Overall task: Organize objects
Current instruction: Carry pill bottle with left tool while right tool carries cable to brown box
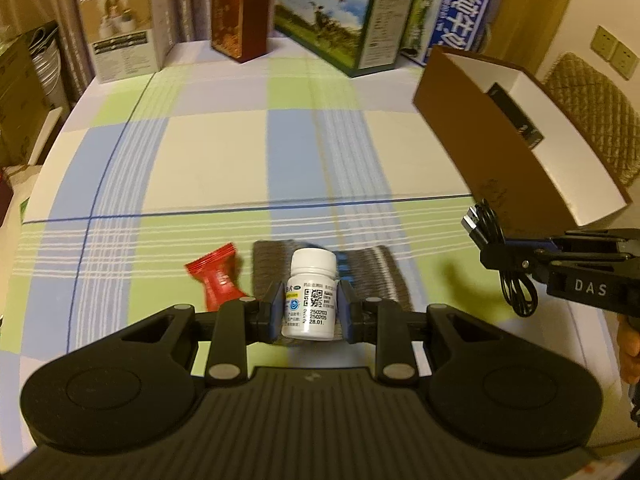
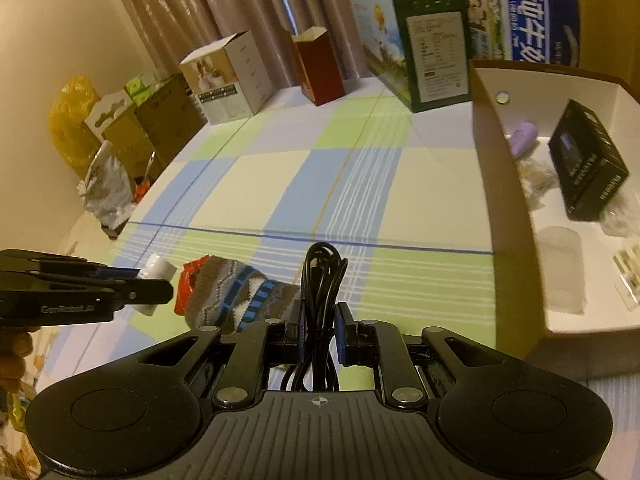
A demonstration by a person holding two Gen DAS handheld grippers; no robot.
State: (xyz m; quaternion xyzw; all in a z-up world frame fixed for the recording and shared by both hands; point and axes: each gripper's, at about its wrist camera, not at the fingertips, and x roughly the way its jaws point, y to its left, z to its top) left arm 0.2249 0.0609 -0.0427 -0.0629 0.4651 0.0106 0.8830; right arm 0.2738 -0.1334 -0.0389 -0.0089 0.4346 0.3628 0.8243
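Note:
My left gripper (image 1: 309, 310) is shut on a white pill bottle (image 1: 311, 280), held upright just above the table; from the right wrist view the same bottle (image 2: 157, 270) shows in the left gripper (image 2: 154, 290). My right gripper (image 2: 320, 324) is shut on a coiled black cable (image 2: 322, 276), whose plugs and loops (image 1: 496, 240) hang from the right gripper (image 1: 494, 258) in the left wrist view. A striped sock (image 2: 240, 296) and a red packet (image 1: 218, 280) lie on the checked cloth below. An open brown box (image 2: 516, 216) stands to the right.
Inside the brown box lie a black carton (image 2: 586, 160), a purple item (image 2: 522, 136) and a clear cup (image 2: 560, 268). Several cartons line the table's far edge: a white one (image 1: 124, 28), a dark red one (image 1: 240, 16), a green-blue one (image 1: 348, 12).

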